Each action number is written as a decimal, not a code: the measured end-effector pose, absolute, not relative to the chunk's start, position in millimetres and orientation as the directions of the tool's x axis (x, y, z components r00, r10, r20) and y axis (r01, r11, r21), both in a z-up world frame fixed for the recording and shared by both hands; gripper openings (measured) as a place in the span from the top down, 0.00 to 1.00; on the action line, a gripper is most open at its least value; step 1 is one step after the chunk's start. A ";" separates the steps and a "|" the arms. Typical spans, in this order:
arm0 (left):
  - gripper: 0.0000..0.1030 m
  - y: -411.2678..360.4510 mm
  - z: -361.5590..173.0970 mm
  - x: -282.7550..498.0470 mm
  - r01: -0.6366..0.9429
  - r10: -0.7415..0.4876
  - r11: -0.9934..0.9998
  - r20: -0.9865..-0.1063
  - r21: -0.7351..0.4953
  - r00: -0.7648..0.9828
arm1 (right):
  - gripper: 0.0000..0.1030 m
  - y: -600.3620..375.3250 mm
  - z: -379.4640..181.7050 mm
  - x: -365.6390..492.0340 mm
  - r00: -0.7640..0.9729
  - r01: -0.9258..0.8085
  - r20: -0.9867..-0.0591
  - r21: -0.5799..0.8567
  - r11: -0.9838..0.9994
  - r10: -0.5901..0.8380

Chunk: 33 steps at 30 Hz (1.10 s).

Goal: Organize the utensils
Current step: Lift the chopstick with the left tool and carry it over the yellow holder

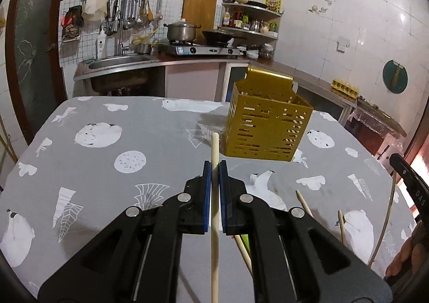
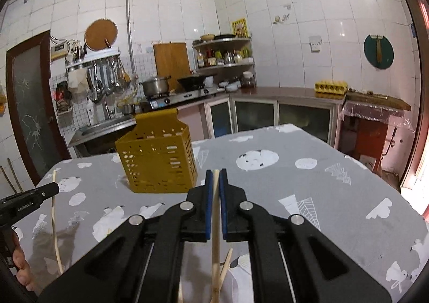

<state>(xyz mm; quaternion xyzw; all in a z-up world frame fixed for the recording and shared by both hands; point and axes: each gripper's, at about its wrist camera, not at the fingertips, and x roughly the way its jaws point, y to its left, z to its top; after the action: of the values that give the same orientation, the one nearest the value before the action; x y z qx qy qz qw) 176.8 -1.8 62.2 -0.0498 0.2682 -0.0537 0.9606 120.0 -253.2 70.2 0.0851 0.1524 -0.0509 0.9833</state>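
Note:
My left gripper (image 1: 215, 165) is shut on a pale wooden chopstick (image 1: 214, 147) that sticks out past the fingertips toward the yellow perforated utensil holder (image 1: 264, 127) ahead and to the right. My right gripper (image 2: 216, 173) is shut on another wooden chopstick (image 2: 215, 222). The holder (image 2: 158, 158) stands ahead and to the left of it on the table. More chopsticks (image 1: 304, 202) lie on the grey cloth below the left gripper. The left gripper's arm (image 2: 26, 199) and its chopstick (image 2: 55, 222) show at the left edge of the right wrist view.
The table has a grey patterned cloth (image 1: 107, 126). Behind it stand a sink (image 1: 118, 63), a gas stove with a pot (image 1: 182, 31) and a wok, and a corner shelf of bottles (image 1: 249, 21). A yellow egg tray (image 2: 331, 87) sits on the counter.

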 end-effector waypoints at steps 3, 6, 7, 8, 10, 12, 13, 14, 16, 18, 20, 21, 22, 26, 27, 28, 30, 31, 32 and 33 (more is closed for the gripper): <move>0.96 -0.5 67.2 169.5 0.079 -0.122 0.991 -0.483 -0.109 0.867 | 0.95 -251.4 74.1 112.9 0.959 0.122 -0.273 0.137 0.983 -0.080; 0.96 -0.6 75.6 160.5 0.086 -0.121 0.992 -0.446 -0.097 0.887 | 0.95 -251.4 79.5 108.1 0.966 0.119 -0.246 0.139 0.983 -0.083; 0.96 -1.1 77.7 158.4 0.088 -0.120 0.992 -0.437 -0.092 0.891 | 0.95 -251.3 82.2 107.0 0.968 0.117 -0.237 0.141 0.983 -0.081; 0.96 -1.9 80.5 156.8 0.091 -0.119 0.992 -0.426 -0.085 0.897 | 0.95 -251.0 84.8 106.5 0.970 0.114 -0.228 0.140 0.984 -0.080; 0.96 -3.9 87.6 154.9 0.101 -0.124 0.992 -0.403 -0.079 0.907 | 0.95 -248.7 90.9 106.5 0.975 0.105 -0.209 0.136 0.985 -0.075; 0.96 -5.9 94.3 155.9 0.107 -0.127 0.992 -0.385 -0.073 0.914 | 0.95 -247.0 96.9 108.2 0.979 0.095 -0.193 0.134 0.986 -0.068; 0.96 -6.8 99.5 158.1 0.114 -0.134 0.991 -0.373 -0.075 0.918 | 0.95 -245.9 100.7 110.3 0.981 0.089 -0.185 0.132 0.987 -0.063; 0.96 -6.9 103.3 160.3 0.119 -0.141 0.990 -0.367 -0.081 0.919 | 0.95 -245.5 103.8 111.8 0.983 0.085 -0.174 0.130 0.988 -0.062; 0.96 -7.6 113.2 167.3 0.131 -0.154 0.987 -0.350 -0.091 0.924 | 0.95 -243.2 111.6 116.2 0.987 0.076 -0.149 0.121 0.990 -0.057; 0.96 -8.6 124.7 174.7 0.132 -0.157 0.986 -0.315 -0.098 0.936 | 0.95 -240.3 119.1 122.0 0.990 0.071 -0.127 0.116 0.991 -0.056; 0.96 -10.1 136.2 183.7 0.134 -0.160 0.985 -0.286 -0.109 0.945 | 0.95 -239.2 128.9 130.1 0.993 0.062 -0.105 0.118 0.991 -0.050; 0.96 -10.3 140.4 187.4 0.139 -0.167 0.983 -0.279 -0.118 0.946 | 0.95 -238.8 133.3 134.7 0.994 0.056 -0.097 0.123 0.991 -0.044; 0.96 -10.3 147.0 192.9 0.146 -0.177 0.980 -0.266 -0.133 0.948 | 0.95 -238.3 138.1 138.5 0.995 0.051 -0.088 0.127 0.991 -0.040; 0.96 -18.8 174.2 212.2 0.156 -0.180 0.979 -0.192 -0.133 0.965 | 0.95 -233.1 164.2 159.7 0.999 0.039 -0.041 0.117 0.992 -0.034; 0.96 -21.1 181.3 217.6 0.160 -0.183 0.978 -0.177 -0.135 0.967 | 0.95 -231.4 172.0 164.7 0.999 0.035 -0.028 0.113 0.993 -0.032; 0.96 -24.1 190.6 224.4 0.170 -0.192 0.975 -0.157 -0.141 0.969 | 0.95 -229.9 178.5 169.8 0.999 0.032 -0.017 0.109 0.993 -0.030; 0.96 -30.4 206.7 236.4 0.192 -0.210 0.970 -0.117 -0.148 0.971 | 0.95 -226.0 195.5 182.4 0.999 0.029 0.013 0.093 0.995 -0.030; 0.96 -34.3 214.6 243.5 0.195 -0.210 0.970 -0.098 -0.145 0.973 | 0.95 -224.2 203.8 189.8 0.999 0.027 0.025 0.085 0.996 -0.029; 0.96 -38.0 221.6 250.6 0.201 -0.214 0.969 -0.082 -0.143 0.973 | 0.95 -221.7 210.3 196.0 0.999 0.028 0.034 0.080 0.996 -0.031; 0.96 -40.9 225.9 256.0 0.207 -0.219 0.968 -0.072 -0.143 0.973 | 0.95 -220.5 216.0 202.0 0.999 0.028 0.043 0.078 0.997 -0.031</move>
<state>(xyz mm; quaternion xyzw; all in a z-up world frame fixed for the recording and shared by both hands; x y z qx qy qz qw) 256.0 -40.9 225.9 -0.0674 0.0438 -0.1073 0.9910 202.0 -220.5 216.0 0.0389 -0.0221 -0.0148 0.9989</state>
